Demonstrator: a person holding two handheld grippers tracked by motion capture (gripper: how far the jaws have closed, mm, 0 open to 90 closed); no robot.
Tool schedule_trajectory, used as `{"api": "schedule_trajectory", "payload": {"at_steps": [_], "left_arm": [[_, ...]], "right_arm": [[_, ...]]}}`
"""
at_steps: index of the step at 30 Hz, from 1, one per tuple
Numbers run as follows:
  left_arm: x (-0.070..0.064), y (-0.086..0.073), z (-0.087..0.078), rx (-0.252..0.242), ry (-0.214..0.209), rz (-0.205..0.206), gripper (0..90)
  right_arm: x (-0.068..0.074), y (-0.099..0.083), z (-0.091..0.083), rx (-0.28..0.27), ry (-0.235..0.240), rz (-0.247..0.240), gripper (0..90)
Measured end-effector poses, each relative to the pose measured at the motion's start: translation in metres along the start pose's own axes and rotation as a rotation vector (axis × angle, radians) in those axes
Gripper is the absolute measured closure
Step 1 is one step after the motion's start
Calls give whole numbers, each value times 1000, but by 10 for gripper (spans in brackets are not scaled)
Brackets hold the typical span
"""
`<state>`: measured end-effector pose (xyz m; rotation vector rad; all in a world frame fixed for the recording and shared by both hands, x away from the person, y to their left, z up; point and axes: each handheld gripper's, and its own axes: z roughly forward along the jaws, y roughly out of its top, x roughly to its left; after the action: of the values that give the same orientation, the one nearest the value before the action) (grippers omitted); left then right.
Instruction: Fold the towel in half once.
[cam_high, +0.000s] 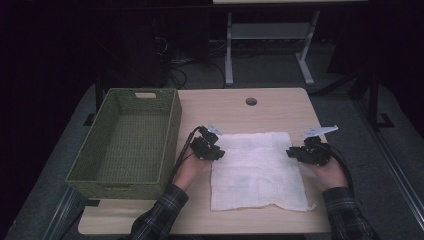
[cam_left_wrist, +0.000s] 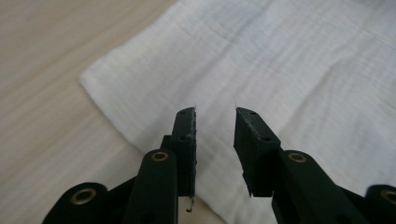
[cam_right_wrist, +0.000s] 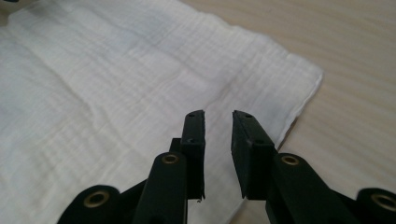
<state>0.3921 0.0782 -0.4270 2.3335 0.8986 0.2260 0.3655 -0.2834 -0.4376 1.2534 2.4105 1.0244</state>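
Nearest the camera in the high view, two forearms in dark plaid sleeves come up from the bottom edge, each hand holding a black tool. The left tool (cam_high: 218, 151) sits at the left edge of a white cloth (cam_high: 256, 169), and the right tool (cam_high: 291, 151) at its right edge. In the left gripper view the left tool (cam_left_wrist: 215, 122) has its two flat black jaws parted by a narrow gap, with nothing between them, poised over the cloth (cam_left_wrist: 289, 70) just inside its rounded corner. In the right gripper view the right tool (cam_right_wrist: 218, 122) stands the same way, jaws slightly apart and empty, above the cloth (cam_right_wrist: 116, 88) close to its hemmed edge.

The cloth is a thin, crinkled gauze-like weave, roughly square, lying flat in the middle of the pale wood-grain surface (cam_high: 280, 107), with faint creases and a small turned-out corner at its near right. Left of it, just beside the left hand, stands a green woven basket (cam_high: 170, 137), rectangular, open-topped, with a slot handle in its far wall. Farther back, a round hole (cam_high: 251, 101) is cut in the surface. Beyond it, on the dim floor, are white frame legs (cam_high: 229, 55) and cables.
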Motion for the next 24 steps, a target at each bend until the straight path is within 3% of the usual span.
{"api": "schedule_trajectory", "payload": {"at_steps": [2, 5, 12, 17, 19, 24], "left_arm": [[6, 3, 2, -7, 10, -10, 659], [16, 9, 4, -37, 31, -44, 654], [41, 21, 12, -57, 93, -74, 639], [57, 28, 28, -32, 122, -85, 638], [61, 28, 33, -27, 120, -98, 637], [67, 28, 44, -9, 120, -96, 627]], "right_arm": [[-4, 4, 3, -21, 6, 3, 745], [-10, 14, 9, -1, -15, -3, 742], [-27, 38, 23, 15, -47, -4, 737], [-41, 47, 34, 25, -69, 12, 740], [-47, 47, 37, 8, -78, 20, 745], [-64, 48, 44, 26, -84, 63, 744]]}}
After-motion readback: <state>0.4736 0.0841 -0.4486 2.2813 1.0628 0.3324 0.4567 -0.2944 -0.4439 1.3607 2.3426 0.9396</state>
